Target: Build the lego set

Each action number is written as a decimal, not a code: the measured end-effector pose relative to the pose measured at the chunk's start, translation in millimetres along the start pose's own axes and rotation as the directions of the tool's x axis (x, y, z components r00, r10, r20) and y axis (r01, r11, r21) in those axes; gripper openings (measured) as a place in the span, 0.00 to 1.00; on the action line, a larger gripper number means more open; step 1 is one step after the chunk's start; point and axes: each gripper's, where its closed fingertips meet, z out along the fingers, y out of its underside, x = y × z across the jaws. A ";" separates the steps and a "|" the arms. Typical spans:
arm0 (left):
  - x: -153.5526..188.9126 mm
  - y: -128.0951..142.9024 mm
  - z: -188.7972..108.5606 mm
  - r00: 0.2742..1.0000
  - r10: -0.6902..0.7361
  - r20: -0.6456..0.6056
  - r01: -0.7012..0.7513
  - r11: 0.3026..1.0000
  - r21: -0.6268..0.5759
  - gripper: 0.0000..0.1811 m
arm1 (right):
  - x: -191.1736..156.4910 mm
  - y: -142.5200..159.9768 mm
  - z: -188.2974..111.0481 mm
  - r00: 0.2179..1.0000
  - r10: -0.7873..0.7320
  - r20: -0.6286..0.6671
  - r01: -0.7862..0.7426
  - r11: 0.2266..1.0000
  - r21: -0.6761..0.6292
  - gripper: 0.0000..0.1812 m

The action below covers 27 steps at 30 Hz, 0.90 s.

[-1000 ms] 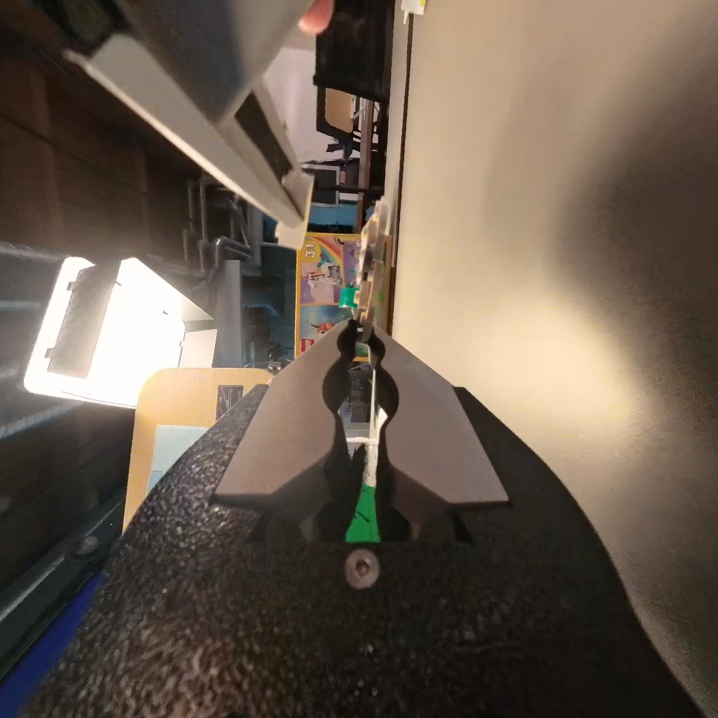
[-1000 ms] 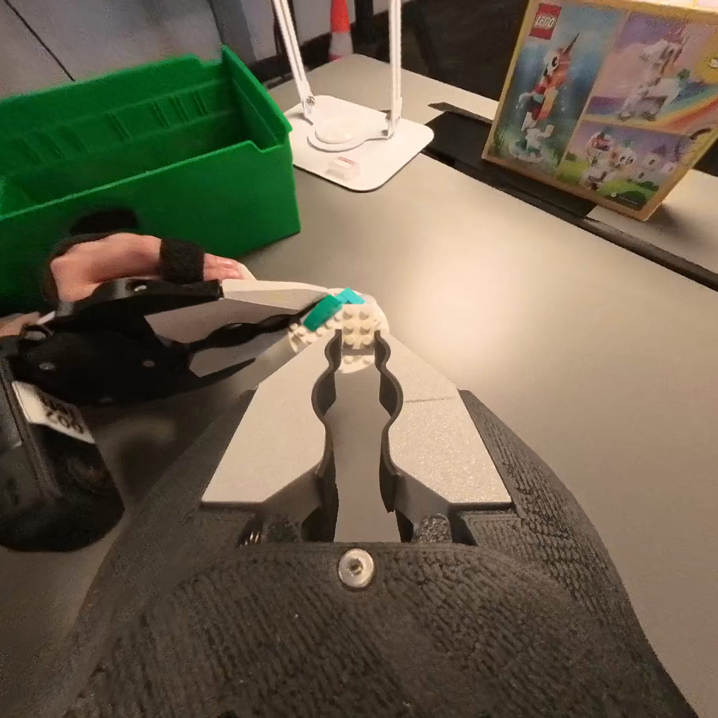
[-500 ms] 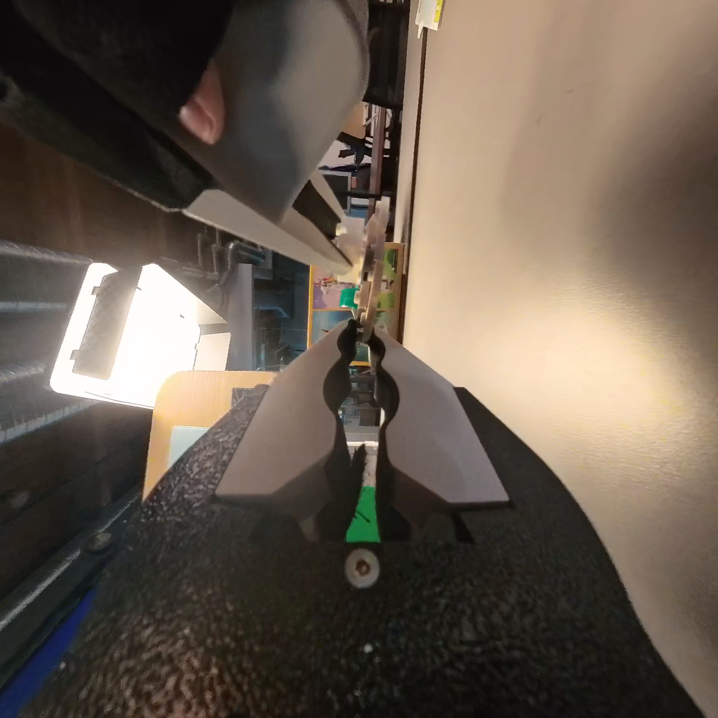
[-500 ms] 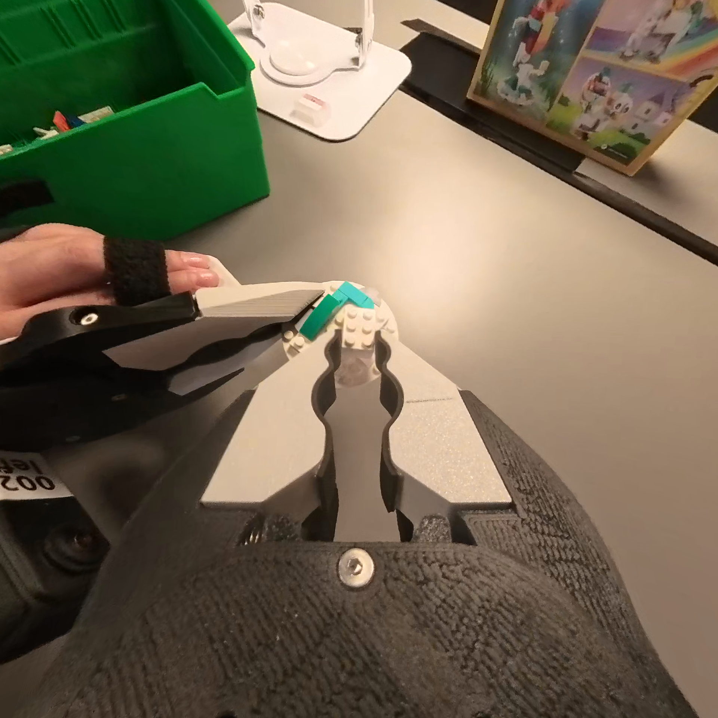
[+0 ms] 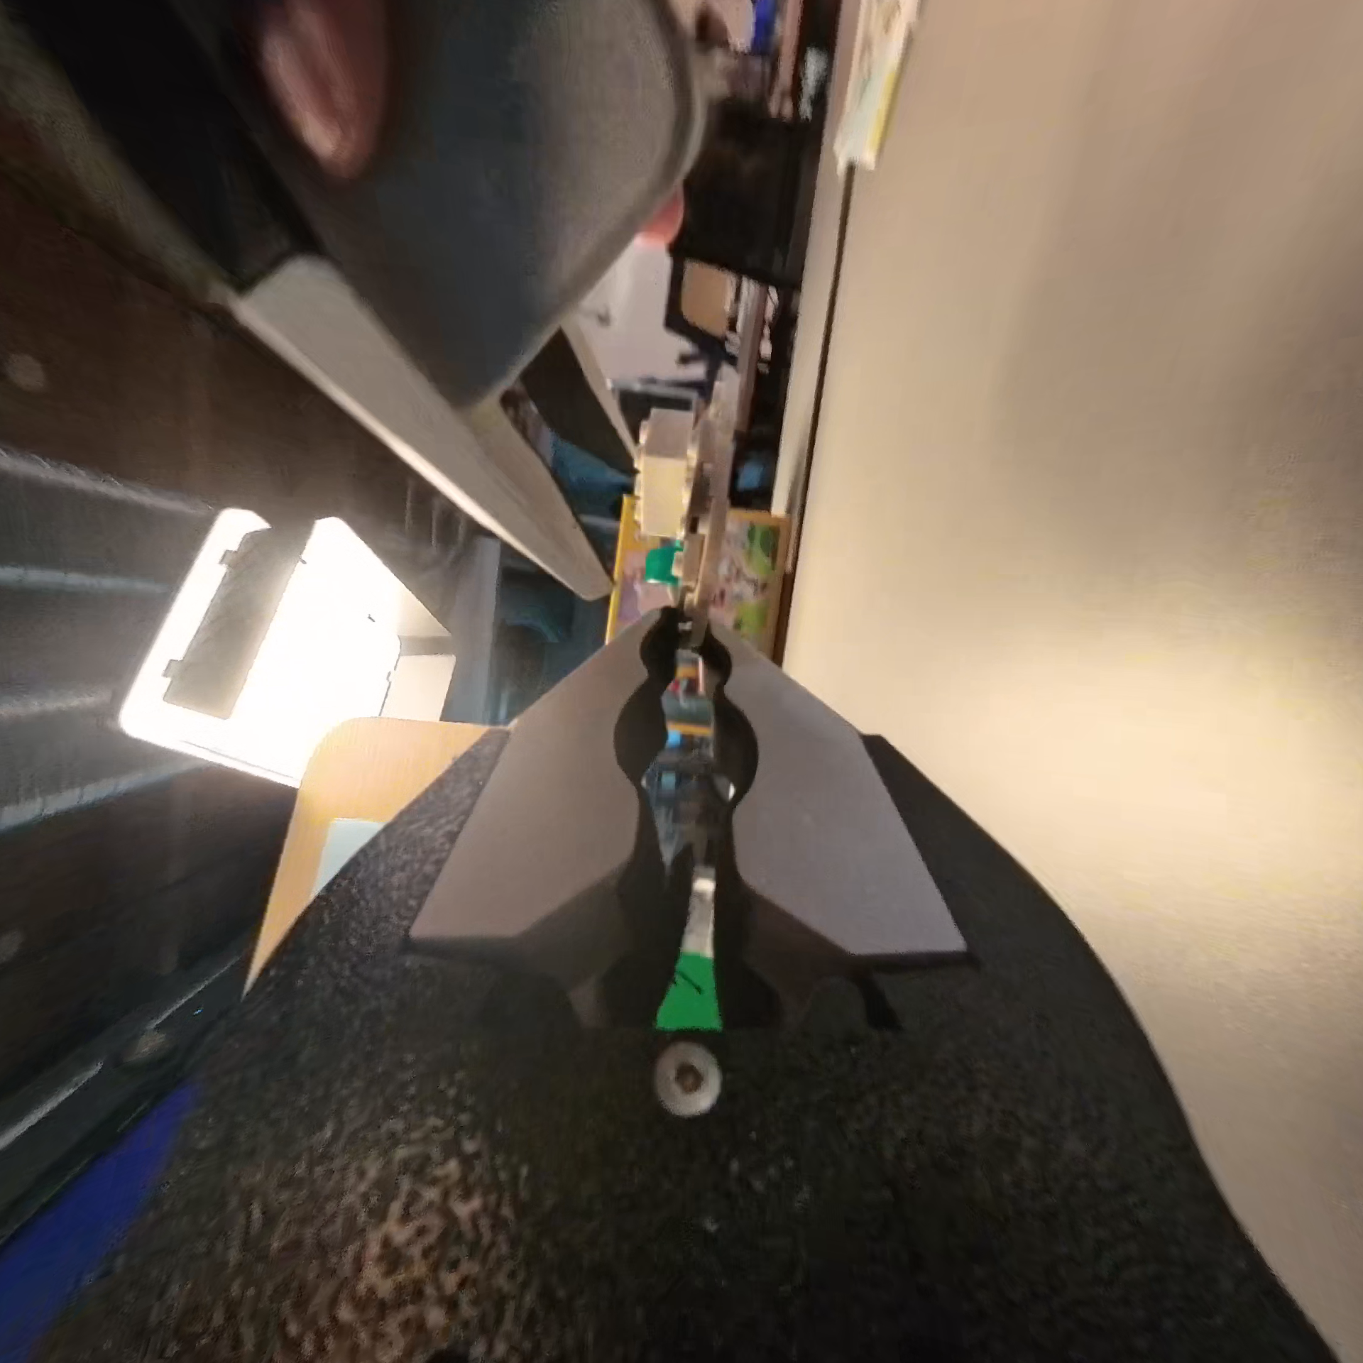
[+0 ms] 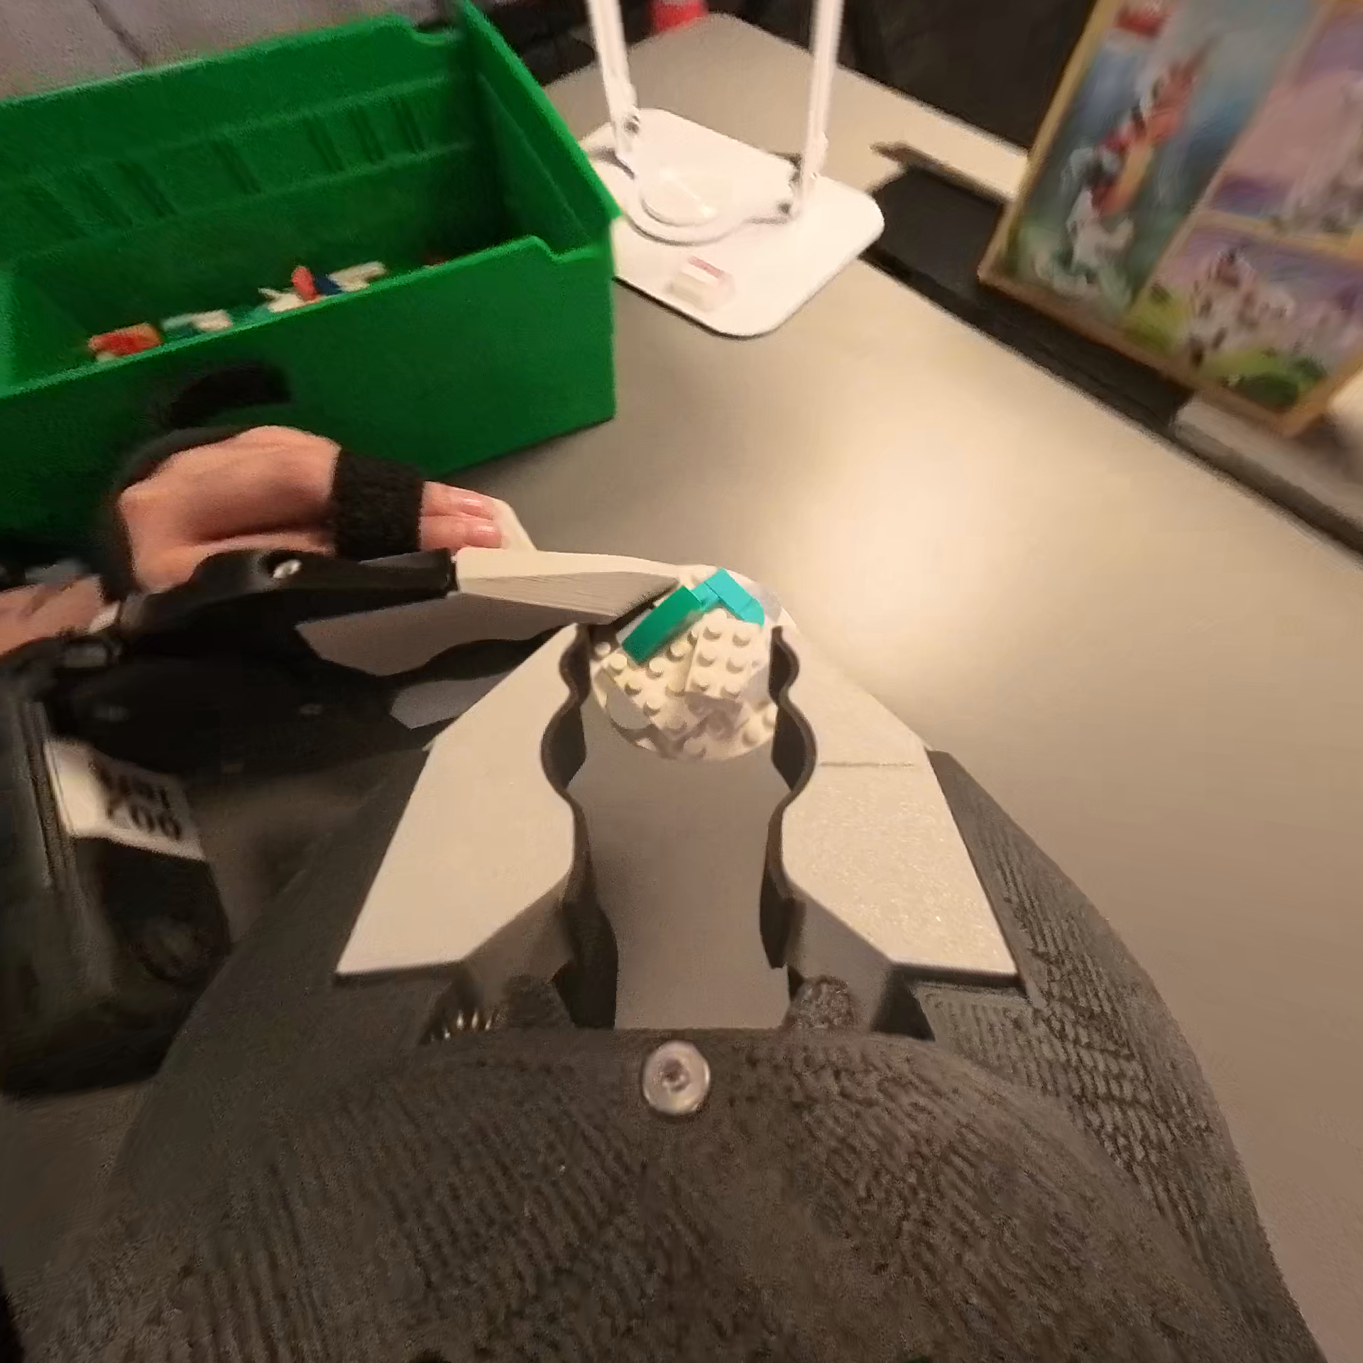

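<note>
A round white lego plate carries teal pieces and a white brick. My left gripper is shut on the plate's edge and holds it just above the grey table. In the left wrist view the plate shows edge-on, with the white brick and a teal piece on its face. My right gripper is open, its fingers on either side of the plate and clear of the brick. It also shows large and blurred in the left wrist view.
A green bin with several loose bricks stands at the back left. A white stand base is behind it to the right. The lego set box stands at the far right. A person's hand holds the left gripper.
My right gripper has opened wide and let go of the white brick, which now sits on the round plate. The left gripper still holds the plate in the same place.
</note>
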 end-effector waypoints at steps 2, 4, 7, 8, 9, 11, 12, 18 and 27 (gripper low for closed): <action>-4.1 -14.9 -7.9 0.998 -0.059 -0.005 0.060 0.992 0.113 0.01 | -10.3 -7.9 -16.6 0.984 -0.158 0.083 0.153 0.986 0.073 0.29; -5.6 -31.1 -18.8 0.997 -0.074 -0.014 0.076 0.969 0.235 0.02 | -28.1 -10.6 -39.5 0.925 -0.323 0.201 0.292 0.941 0.171 0.32; -4.5 -50.2 -31.3 0.998 -0.065 -0.027 0.070 0.931 0.357 0.01 | -46.5 -1.1 -67.4 0.817 -0.455 0.354 0.386 0.888 0.251 0.31; -4.8 -55.6 -35.1 0.996 -0.079 -0.036 0.086 0.918 0.388 0.02 | -48.6 3.5 -73.0 0.794 -0.457 0.401 0.385 0.888 0.250 0.31; -3.9 -62.4 -40.1 0.994 -0.093 -0.062 0.111 0.897 0.429 0.01 | -49.8 7.9 -77.2 0.776 -0.448 0.444 0.378 0.894 0.241 0.31; -5.7 -68.9 -45.8 0.990 -0.115 -0.082 0.140 0.874 0.465 0.01 | -53.2 15.7 -83.8 0.741 -0.430 0.515 0.368 0.902 0.224 0.30; -5.3 -70.2 -47.3 0.990 -0.110 -0.087 0.138 0.870 0.473 0.01 | -55.4 18.7 -86.2 0.724 -0.430 0.539 0.370 0.902 0.222 0.28; -3.6 -72.8 -50.1 0.991 -0.100 -0.092 0.132 0.864 0.487 0.01 | -56.2 32.0 -80.8 0.710 -0.415 0.569 0.392 0.904 0.171 0.23; -2.1 -69.1 -46.3 0.991 -0.098 -0.088 0.127 0.881 0.456 0.01 | -48.7 36.1 -72.2 0.758 -0.341 0.556 0.315 0.938 0.146 0.13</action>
